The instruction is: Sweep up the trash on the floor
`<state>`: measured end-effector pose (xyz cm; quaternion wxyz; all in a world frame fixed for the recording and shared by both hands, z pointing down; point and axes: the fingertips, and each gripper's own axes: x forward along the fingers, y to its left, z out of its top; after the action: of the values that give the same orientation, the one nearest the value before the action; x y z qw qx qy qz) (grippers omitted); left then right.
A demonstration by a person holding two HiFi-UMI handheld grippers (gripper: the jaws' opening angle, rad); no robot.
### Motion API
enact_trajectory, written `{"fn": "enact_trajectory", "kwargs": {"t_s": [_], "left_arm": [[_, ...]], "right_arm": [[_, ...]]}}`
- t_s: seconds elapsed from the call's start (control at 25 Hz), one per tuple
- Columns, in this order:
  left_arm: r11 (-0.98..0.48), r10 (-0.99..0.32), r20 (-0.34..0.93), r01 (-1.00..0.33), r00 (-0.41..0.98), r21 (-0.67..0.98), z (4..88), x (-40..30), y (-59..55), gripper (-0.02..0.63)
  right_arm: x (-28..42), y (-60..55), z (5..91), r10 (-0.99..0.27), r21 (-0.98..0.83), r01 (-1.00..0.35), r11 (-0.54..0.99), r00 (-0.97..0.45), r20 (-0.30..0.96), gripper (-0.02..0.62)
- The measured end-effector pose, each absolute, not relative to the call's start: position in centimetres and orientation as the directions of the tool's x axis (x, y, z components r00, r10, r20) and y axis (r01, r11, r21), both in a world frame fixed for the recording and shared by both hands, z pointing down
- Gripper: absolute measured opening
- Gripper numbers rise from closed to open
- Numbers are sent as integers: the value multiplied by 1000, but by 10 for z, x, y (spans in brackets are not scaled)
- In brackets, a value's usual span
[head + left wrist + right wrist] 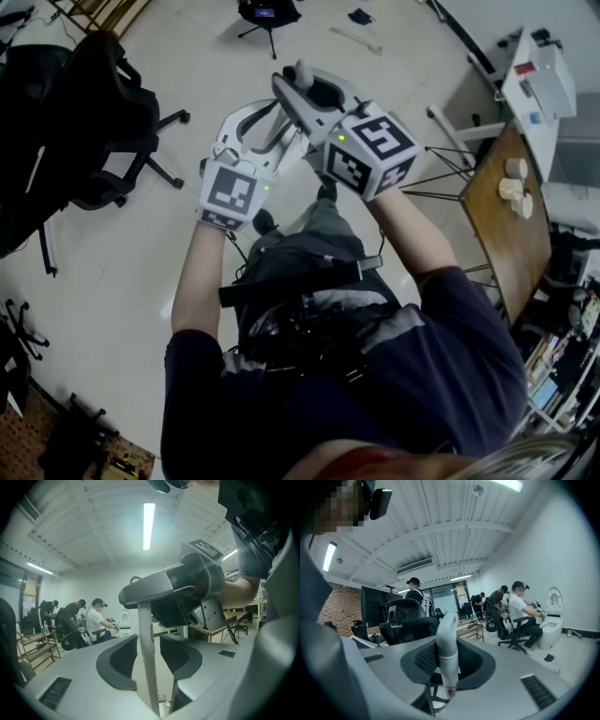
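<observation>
My right gripper (298, 82) is shut on the white top end of a broom handle (446, 645), which stands upright between its pads (423, 662). Lower down, the thin grey pole (149, 667) runs between the jaws of my left gripper (265, 131), which is open, with a gap on each side of the pole. Both grippers are held close together in front of the person's chest, above the pale floor. The broom's head is hidden. A small dark scrap (361, 16) and a pale strip (356, 39) lie on the floor far ahead. Small bits (162, 698) show on the floor below the left jaws.
Black office chairs (94, 112) stand at the left. A wooden table (506, 225) with white cups (515, 184) is at the right, and a tripod stand (267, 19) straight ahead. Seated people (520, 616) work at the room's far side beside a white toilet-shaped object (553, 616).
</observation>
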<state>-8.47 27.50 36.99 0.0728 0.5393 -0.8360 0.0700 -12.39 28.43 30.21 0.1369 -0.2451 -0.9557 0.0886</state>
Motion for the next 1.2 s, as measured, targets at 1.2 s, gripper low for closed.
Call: {"fn": "enact_trajectory", "kwargs": {"t_s": [1.2], "left_arm": [[220, -813, 545, -975, -206, -40, 500, -98, 211, 91]], "right_arm": [[-132, 215, 431, 337, -366, 219, 905, -892, 302, 98]]}}
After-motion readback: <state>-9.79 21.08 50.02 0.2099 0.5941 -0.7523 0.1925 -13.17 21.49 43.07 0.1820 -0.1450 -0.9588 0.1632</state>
